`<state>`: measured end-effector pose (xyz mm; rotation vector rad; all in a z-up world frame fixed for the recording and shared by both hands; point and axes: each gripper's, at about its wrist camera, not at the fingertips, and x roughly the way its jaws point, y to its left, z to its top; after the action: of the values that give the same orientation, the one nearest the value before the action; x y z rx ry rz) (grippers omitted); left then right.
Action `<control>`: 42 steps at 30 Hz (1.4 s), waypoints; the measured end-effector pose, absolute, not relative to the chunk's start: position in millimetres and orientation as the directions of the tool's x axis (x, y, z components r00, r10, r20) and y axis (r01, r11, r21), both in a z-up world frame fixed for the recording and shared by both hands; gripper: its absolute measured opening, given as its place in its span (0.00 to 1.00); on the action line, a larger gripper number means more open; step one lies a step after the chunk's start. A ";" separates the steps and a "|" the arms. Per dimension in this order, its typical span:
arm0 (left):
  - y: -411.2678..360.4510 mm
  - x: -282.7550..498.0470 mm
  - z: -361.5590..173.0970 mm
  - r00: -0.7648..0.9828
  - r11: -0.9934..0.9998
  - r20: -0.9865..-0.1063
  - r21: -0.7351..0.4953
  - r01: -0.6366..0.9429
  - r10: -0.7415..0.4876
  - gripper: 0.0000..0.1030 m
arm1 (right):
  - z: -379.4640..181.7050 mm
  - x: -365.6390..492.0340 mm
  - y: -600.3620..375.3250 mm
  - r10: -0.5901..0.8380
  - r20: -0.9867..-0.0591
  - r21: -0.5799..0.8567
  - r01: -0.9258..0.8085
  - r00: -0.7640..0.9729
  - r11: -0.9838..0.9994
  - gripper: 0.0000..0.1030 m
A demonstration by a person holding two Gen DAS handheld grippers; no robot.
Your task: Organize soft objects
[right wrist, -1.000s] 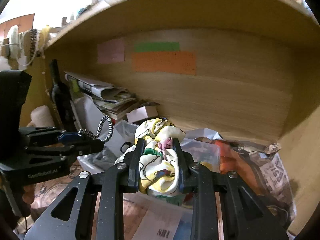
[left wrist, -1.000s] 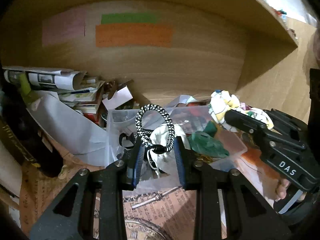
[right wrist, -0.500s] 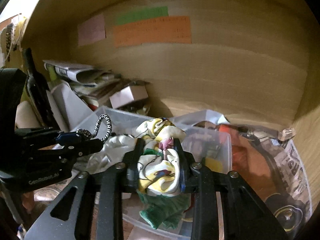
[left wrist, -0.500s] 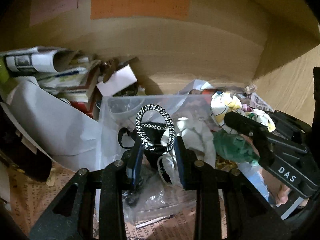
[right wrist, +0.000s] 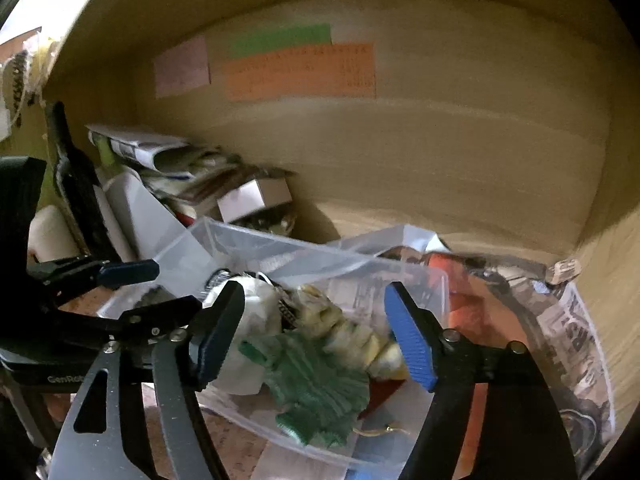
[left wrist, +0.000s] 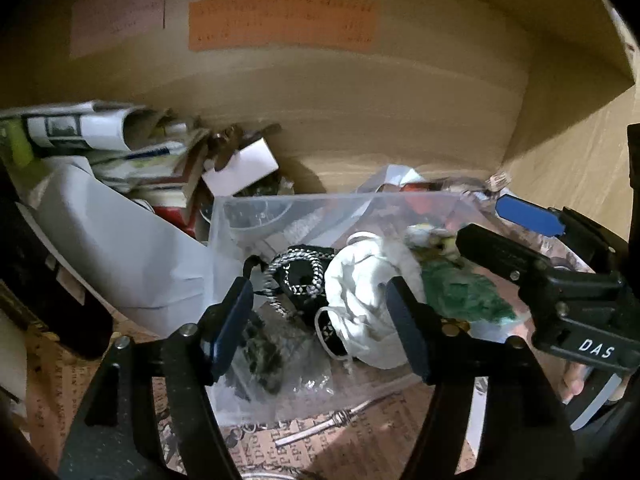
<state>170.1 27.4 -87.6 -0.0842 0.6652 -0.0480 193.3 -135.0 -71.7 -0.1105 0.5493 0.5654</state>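
A clear plastic box (left wrist: 288, 204) (right wrist: 256, 240) stands on the shelf floor. In it lie a black-and-white braided loop (left wrist: 298, 276), a white crumpled cloth (left wrist: 368, 300) (right wrist: 260, 312), a yellow patterned cloth (right wrist: 352, 336) (left wrist: 430, 240) and a green knitted piece (left wrist: 464, 296) (right wrist: 320, 392). My left gripper (left wrist: 320, 320) is open and empty above the loop and the white cloth. My right gripper (right wrist: 316, 332) is open and empty above the yellow cloth and the green piece. Each gripper shows in the other's view.
The wooden back wall carries pink (left wrist: 116, 20), green and orange (left wrist: 280, 24) paper labels. Rolled papers and books (left wrist: 100, 140), a small white box (left wrist: 240, 168) and a white sheet (left wrist: 112, 248) are piled at the left. Newspaper (right wrist: 576, 340) and orange items lie to the right.
Both grippers moved down toward the box and opened. The braided loop dropped out of the left one and the yellow patterned cloth out of the right one, both into the box.
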 end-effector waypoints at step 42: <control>12.6 14.5 14.4 0.977 0.997 -0.213 -0.069 -0.017 0.002 1.00 | 11.4 69.8 -180.2 0.547 -0.216 0.044 -0.552 0.809 0.833 1.00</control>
<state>14.5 12.6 14.4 -0.0703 0.2141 0.0096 69.8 -180.2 11.4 -0.0213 0.2244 0.5871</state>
